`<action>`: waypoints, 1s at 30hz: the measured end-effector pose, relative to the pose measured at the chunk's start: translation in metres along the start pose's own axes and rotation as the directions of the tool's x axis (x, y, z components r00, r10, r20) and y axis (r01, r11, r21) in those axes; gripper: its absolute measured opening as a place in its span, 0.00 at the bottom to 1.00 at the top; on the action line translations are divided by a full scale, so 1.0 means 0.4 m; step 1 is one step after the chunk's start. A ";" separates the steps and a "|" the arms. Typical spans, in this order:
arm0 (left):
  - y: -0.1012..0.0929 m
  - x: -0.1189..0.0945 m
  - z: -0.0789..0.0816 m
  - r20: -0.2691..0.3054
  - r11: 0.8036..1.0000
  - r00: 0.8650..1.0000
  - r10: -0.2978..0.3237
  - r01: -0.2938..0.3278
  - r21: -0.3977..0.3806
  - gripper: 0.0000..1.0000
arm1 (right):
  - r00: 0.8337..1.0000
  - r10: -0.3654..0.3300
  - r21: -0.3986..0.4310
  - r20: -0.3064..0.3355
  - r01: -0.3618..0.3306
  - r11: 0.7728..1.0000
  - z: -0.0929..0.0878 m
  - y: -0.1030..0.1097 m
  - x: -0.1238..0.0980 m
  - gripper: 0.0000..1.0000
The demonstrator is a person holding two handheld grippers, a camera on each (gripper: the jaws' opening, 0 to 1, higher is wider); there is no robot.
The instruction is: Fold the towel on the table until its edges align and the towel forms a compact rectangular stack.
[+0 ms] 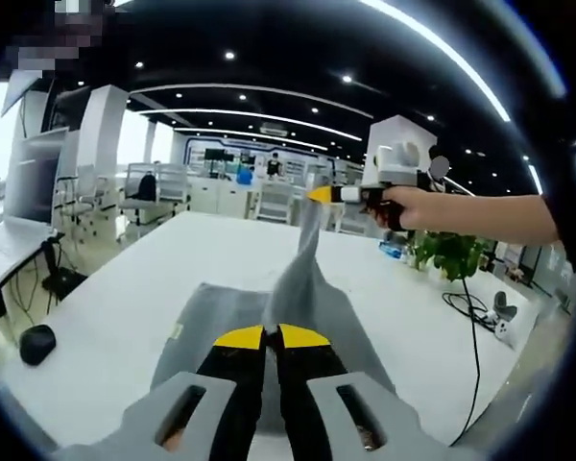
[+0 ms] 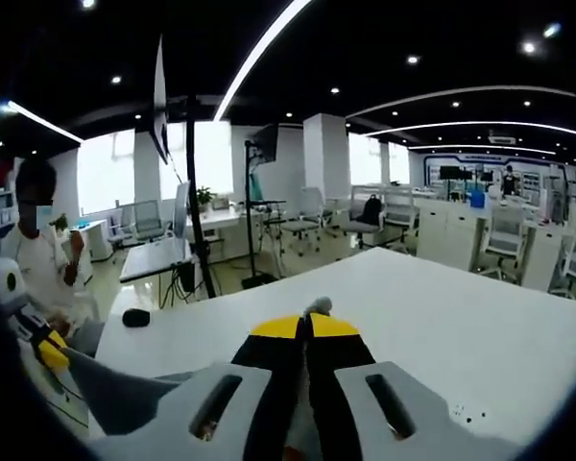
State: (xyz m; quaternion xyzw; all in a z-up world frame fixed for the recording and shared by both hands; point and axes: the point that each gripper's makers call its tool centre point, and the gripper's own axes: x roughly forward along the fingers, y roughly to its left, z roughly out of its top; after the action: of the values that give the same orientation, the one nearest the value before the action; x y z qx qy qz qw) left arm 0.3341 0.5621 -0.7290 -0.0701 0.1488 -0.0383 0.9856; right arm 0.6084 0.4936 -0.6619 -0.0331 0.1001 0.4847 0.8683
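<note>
A grey towel [image 1: 302, 279] is lifted off the white table [image 1: 125, 298], its lower part still spread on the tabletop. In the left gripper view my left gripper [image 1: 271, 336] is shut on one part of the cloth, which stretches up in a taut ridge to my right gripper [image 1: 338, 195], held by a hand and shut on the far corner. In the right gripper view my right gripper [image 2: 305, 327] pinches a small tuft of towel [image 2: 318, 306], and the towel [image 2: 115, 384] hangs away to my left gripper [image 2: 46, 352] at the lower left.
A black mouse [image 1: 36, 343] lies near the table's left edge, the mouse [image 2: 135, 317] also at the table's far edge. A potted plant [image 1: 451, 254] and cables [image 1: 470, 307] sit on the right. A person [image 2: 40, 259] stands at the left. Desks and chairs fill the room behind.
</note>
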 end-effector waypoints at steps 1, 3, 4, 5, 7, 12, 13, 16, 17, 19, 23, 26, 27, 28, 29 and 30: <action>0.005 -0.001 -0.001 -0.001 1.000 1.000 0.005 -0.005 -0.003 0.04 | 1.000 0.001 0.001 0.000 -0.001 1.000 0.000 0.001 0.002 0.00; 0.011 -0.004 -0.002 0.001 1.000 1.000 0.009 -0.009 -0.003 0.04 | 1.000 0.005 0.004 0.001 -0.005 1.000 -0.004 0.009 0.014 0.00; 0.015 -0.005 -0.004 0.003 1.000 1.000 0.012 -0.012 -0.005 0.04 | 1.000 0.004 0.006 0.001 -0.004 1.000 -0.004 0.009 0.018 0.00; 0.023 -0.006 -0.007 0.002 1.000 1.000 0.021 -0.021 -0.012 0.04 | 1.000 0.009 0.010 0.001 -0.009 1.000 -0.004 0.013 0.025 0.00; 0.034 -0.007 -0.011 -0.001 0.999 0.999 0.034 -0.034 -0.021 0.04 | 1.000 0.013 0.011 0.001 -0.013 1.000 -0.004 0.018 0.039 0.00; 0.052 -0.002 -0.021 -0.007 0.999 0.999 0.044 -0.044 -0.031 0.04 | 1.000 0.019 0.007 -0.010 -0.019 1.000 -0.016 0.020 0.077 0.00; 0.056 0.000 -0.026 -0.011 0.998 0.999 0.047 -0.048 -0.034 0.04 | 1.000 0.021 0.008 -0.014 -0.021 1.000 -0.024 0.022 0.087 0.00; 0.070 0.005 -0.041 -0.017 0.997 0.998 0.055 -0.056 -0.049 0.04 | 1.000 0.016 0.023 -0.022 -0.016 1.000 -0.040 0.031 0.105 0.00; 0.075 0.005 -0.044 -0.018 0.997 0.998 0.057 -0.058 -0.052 0.04 | 0.999 0.019 0.027 -0.029 -0.018 0.999 -0.049 0.037 0.118 0.00; 0.082 0.003 -0.047 -0.018 0.996 0.998 0.062 -0.063 -0.061 0.04 | 0.999 0.019 0.032 -0.036 -0.018 0.999 -0.059 0.043 0.132 0.00; 0.098 -0.004 -0.057 -0.022 0.994 0.998 0.065 -0.067 -0.084 0.04 | 0.999 0.025 0.044 -0.048 -0.022 0.999 -0.083 0.061 0.182 0.00; 0.110 -0.007 -0.066 -0.026 0.993 0.997 0.068 -0.070 -0.098 0.04 | 0.998 0.035 0.070 -0.047 -0.032 0.997 -0.089 0.073 0.211 0.00; 0.116 -0.008 -0.068 -0.026 0.992 0.997 0.070 -0.072 -0.104 0.04 | 0.998 0.041 0.086 -0.039 -0.038 0.996 -0.092 0.078 0.224 0.00; 0.119 -0.009 -0.068 -0.024 0.992 0.997 0.069 -0.071 -0.108 0.04 | 0.998 0.042 0.086 -0.040 -0.038 0.996 -0.094 0.078 0.229 0.00; 0.121 -0.010 -0.067 -0.022 0.991 0.998 0.066 -0.068 -0.116 0.04 | 0.998 0.042 0.087 -0.042 -0.038 0.995 -0.097 0.080 0.237 0.00; 0.124 -0.013 -0.062 -0.011 0.990 0.998 0.064 -0.065 -0.122 0.04 | 0.998 0.044 0.086 -0.044 -0.040 0.995 -0.097 0.083 0.248 0.00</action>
State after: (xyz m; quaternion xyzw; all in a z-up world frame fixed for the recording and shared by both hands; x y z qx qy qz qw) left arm 0.3243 0.6085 -0.7585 -0.1254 0.1565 0.0026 0.9797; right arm 0.6254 0.5880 -0.7189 -0.0049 0.1412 0.4973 0.8560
